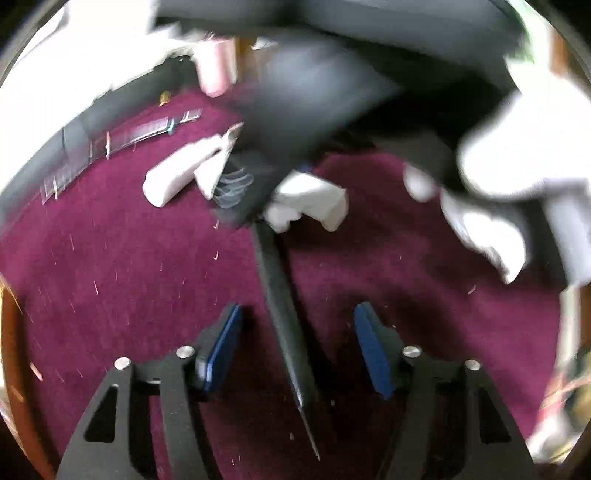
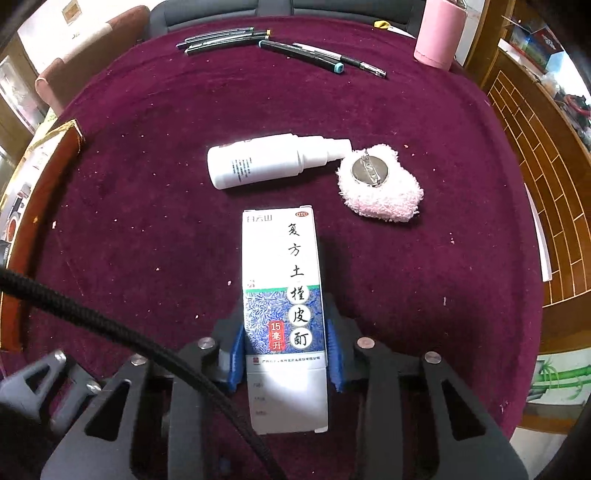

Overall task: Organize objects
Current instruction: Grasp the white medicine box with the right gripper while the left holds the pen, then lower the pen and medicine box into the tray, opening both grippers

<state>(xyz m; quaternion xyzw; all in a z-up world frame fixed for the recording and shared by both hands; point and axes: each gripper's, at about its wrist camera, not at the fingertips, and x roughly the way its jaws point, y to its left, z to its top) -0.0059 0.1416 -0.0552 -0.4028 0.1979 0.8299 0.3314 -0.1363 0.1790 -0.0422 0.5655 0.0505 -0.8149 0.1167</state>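
Note:
In the right wrist view my right gripper point(image 2: 284, 345) is shut on a white and blue medicine box point(image 2: 282, 295) just above the purple cloth. Beyond it lie a white spray bottle point(image 2: 258, 162) on its side and a pink fluffy badge point(image 2: 380, 184). Several pens point(image 2: 280, 46) lie at the far edge. In the blurred left wrist view my left gripper point(image 1: 297, 345) is open over the cloth, with a dark pen-like stick point(image 1: 284, 317) between its fingers, untouched. The right gripper's black body point(image 1: 295, 122) and the white bottle point(image 1: 177, 177) show ahead.
A pink cylinder container point(image 2: 439, 33) stands at the far right of the round purple table point(image 2: 129, 221). A brown box point(image 2: 44, 155) sits at the left edge. Chairs stand behind the table. A black cable point(image 2: 110, 328) crosses the lower left.

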